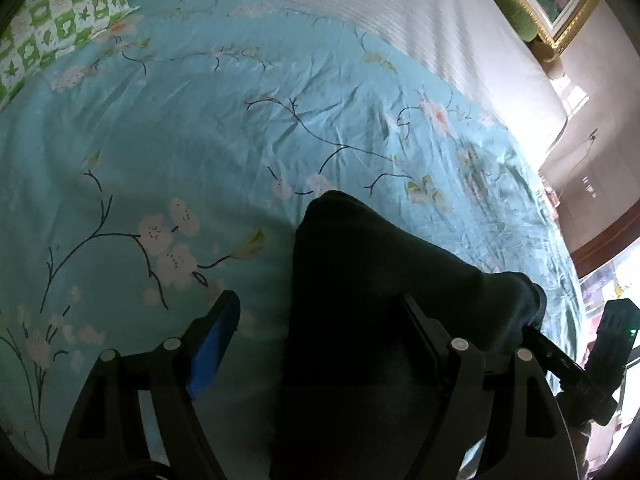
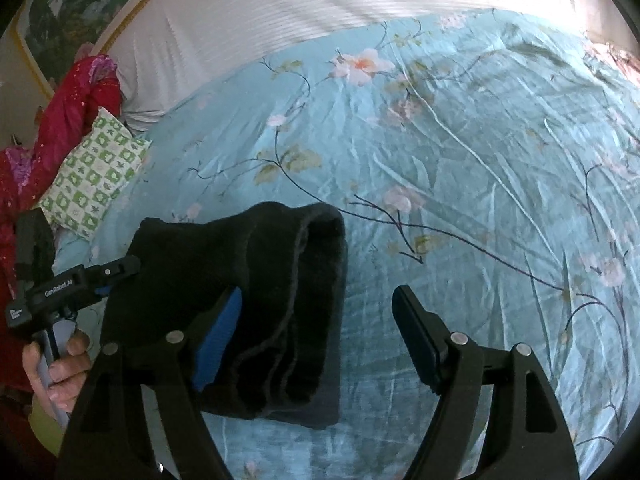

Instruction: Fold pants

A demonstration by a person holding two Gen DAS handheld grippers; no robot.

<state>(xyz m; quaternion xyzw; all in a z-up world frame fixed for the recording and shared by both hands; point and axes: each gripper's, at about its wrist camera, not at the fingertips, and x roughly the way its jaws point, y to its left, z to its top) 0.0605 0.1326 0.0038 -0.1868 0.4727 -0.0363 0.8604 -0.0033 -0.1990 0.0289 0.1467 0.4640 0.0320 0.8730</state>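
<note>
The dark pants lie folded in a thick bundle on the light-blue flowered bedspread. In the left wrist view my left gripper is open, its jaws wide apart, with the pants between and over its right finger. In the right wrist view the pants show stacked folded layers with their edges facing me. My right gripper is open, its left blue-padded finger against the bundle and its right finger over bare bedspread. The left gripper shows at the left there, touching the pants' left side.
A green-and-white checked pillow and red fabric lie at the left. A white striped sheet covers the far side of the bed. A gold-framed picture hangs on the wall. The bed's edge and floor show at the right.
</note>
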